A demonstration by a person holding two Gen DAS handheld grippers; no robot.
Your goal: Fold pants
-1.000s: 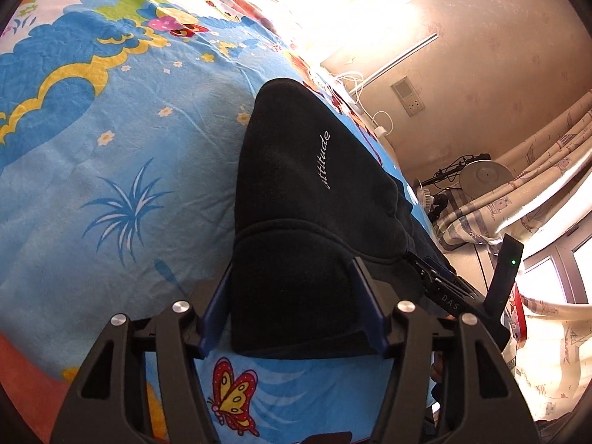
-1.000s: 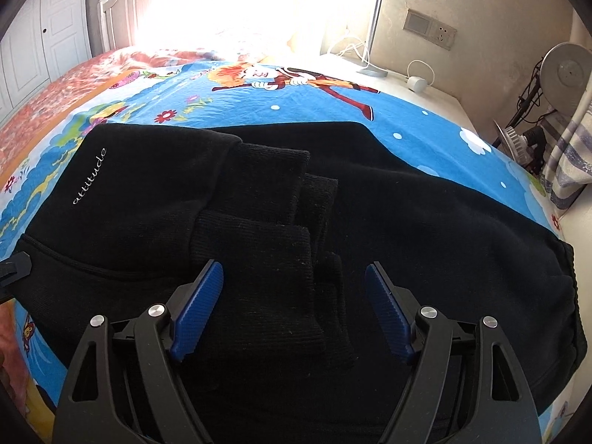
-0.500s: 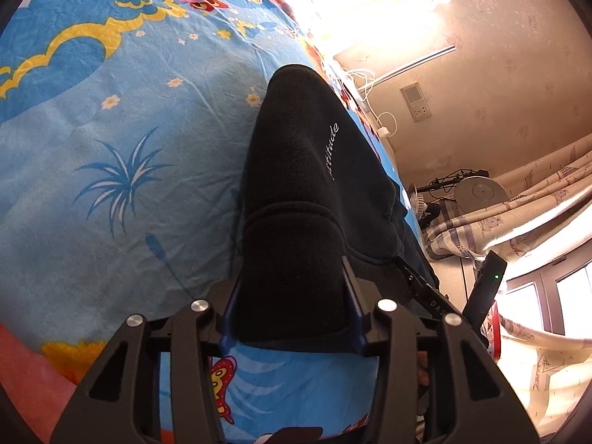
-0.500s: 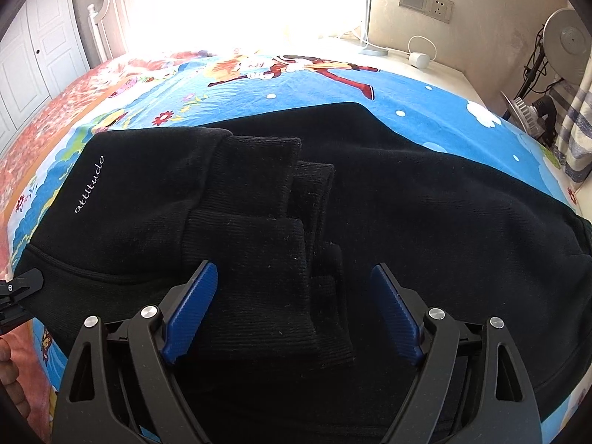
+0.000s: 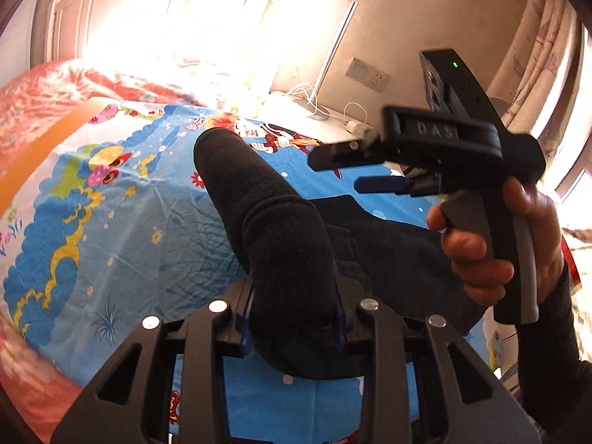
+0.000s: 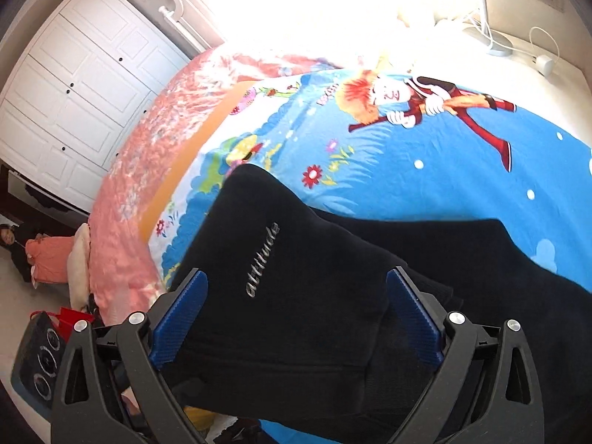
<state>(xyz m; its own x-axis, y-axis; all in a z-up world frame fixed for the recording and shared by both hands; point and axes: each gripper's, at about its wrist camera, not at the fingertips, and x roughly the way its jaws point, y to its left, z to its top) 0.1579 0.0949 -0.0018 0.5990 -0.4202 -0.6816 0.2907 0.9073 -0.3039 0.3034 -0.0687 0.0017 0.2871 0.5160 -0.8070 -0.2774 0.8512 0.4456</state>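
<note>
The black pants (image 6: 307, 296) with the silver word "attitude" lie partly folded on the cartoon-print bed sheet (image 6: 444, 170). My left gripper (image 5: 294, 327) is shut on a thick bunched fold of the pants (image 5: 281, 255) and holds it raised off the bed. My right gripper (image 6: 296, 318) is open, its blue pads on either side of the lifted fold, not pressing it. In the left wrist view the right gripper (image 5: 370, 170) is above the pants, held by a hand (image 5: 492, 244).
A pink floral quilt (image 6: 148, 170) covers the bed's left side. White wardrobe doors (image 6: 74, 85) stand beyond it. A bedside surface with a lamp base and cables (image 5: 325, 111) and a wall socket (image 5: 366, 74) is at the far end. A black speaker (image 6: 37, 366) sits on the floor.
My left gripper has closed on the pants' edge and lifted it off the bed. My right gripper has risen from the folded cuffs and now straddles the lifted fold, still open.
</note>
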